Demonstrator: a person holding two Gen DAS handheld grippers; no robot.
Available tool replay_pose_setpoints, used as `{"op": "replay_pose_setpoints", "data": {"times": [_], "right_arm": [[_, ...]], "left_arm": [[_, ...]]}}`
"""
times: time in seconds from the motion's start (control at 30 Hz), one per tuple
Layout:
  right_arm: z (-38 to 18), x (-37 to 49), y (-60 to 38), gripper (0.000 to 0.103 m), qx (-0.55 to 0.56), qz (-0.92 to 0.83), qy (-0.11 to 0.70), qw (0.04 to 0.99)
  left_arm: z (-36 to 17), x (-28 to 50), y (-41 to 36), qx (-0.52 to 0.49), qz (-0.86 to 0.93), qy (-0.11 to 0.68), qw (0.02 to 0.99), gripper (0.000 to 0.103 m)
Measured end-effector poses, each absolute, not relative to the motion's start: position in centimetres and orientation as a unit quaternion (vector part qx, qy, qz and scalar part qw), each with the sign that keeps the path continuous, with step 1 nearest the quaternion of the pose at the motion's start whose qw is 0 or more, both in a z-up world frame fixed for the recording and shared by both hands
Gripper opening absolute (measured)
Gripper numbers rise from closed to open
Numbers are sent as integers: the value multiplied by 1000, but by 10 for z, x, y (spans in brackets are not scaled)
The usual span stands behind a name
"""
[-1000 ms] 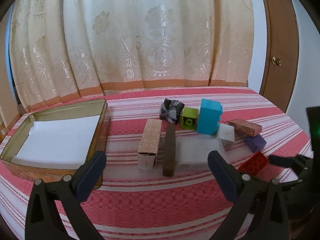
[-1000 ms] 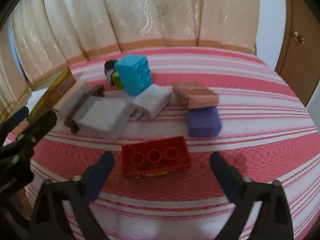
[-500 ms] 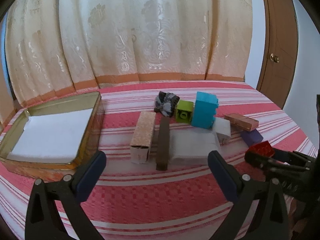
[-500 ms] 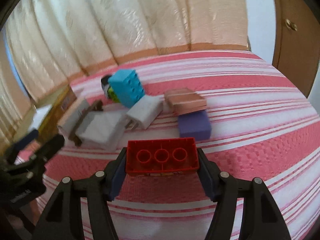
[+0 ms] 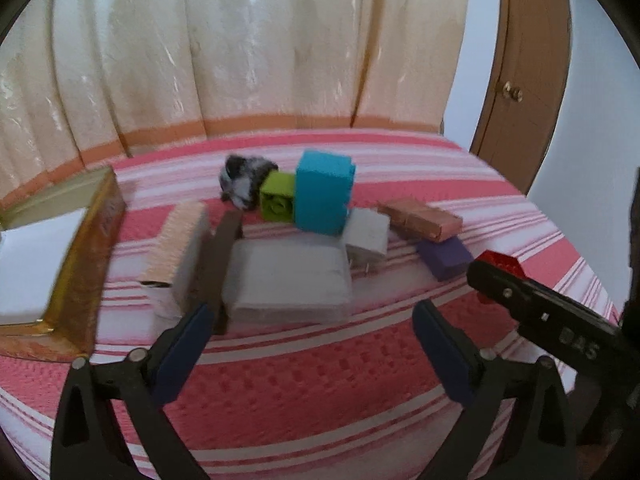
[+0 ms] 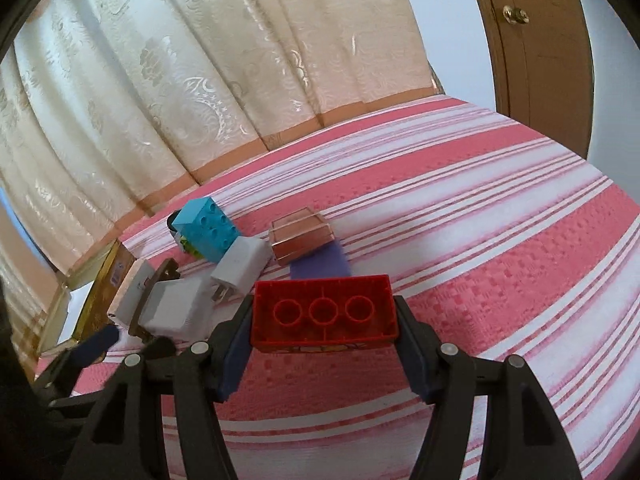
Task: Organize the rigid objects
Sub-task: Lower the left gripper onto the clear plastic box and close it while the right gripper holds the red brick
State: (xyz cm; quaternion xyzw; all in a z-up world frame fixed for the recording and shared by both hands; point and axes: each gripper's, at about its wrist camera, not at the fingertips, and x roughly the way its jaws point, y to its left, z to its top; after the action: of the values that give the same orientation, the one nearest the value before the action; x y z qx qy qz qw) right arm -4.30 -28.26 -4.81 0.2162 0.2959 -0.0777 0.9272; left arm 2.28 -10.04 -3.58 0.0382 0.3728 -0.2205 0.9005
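- We see the right gripper [image 6: 324,320] closed on the red brick [image 6: 325,315]; its blue pads press the two short ends; the brick's hollow underside with three rings faces the camera; brick is held above the striped cloth [image 6: 500,248], clear of it
- From the left wrist view the red brick [image 5: 500,263] shows only as a corner past the right gripper's black finger, toward the right edge of the cloth
- Left gripper [image 5: 310,344] is wide open, nothing between its fingers; it hangs over the near edge of the cloth, facing the pile
- Pile sits mid-cloth: flat white box [image 5: 290,278] nearest us; dark brown bar [image 5: 222,264] touching its left side; patterned carton [image 5: 180,254] just left of the bar
- Behind the white box: teal block [image 5: 322,192] upright; green block [image 5: 277,202] against its left; grey-black lump [image 5: 244,178] behind the green one, too blurred to identify
- White plug adapter [image 5: 368,236] leans at the teal block's right; copper-coloured box [image 5: 420,220] further right, resting partly on the purple block [image 5: 446,256]
- Gold tray [image 5: 86,264] with a white liner sits at the left edge of the cloth, well apart from the red brick
- Cream curtain [image 6: 200,80] along the far edge; brown door [image 6: 540,52] at far right
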Motion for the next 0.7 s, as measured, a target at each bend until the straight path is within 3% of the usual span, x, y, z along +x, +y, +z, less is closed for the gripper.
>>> {"op": "replay_pose_setpoints", "data": {"times": [0.7], "right_arm": [[-53,-43,-291,67,242,-67,302,920]], "left_arm": [[-57,68,-115,30,-207,433,877,95]]}}
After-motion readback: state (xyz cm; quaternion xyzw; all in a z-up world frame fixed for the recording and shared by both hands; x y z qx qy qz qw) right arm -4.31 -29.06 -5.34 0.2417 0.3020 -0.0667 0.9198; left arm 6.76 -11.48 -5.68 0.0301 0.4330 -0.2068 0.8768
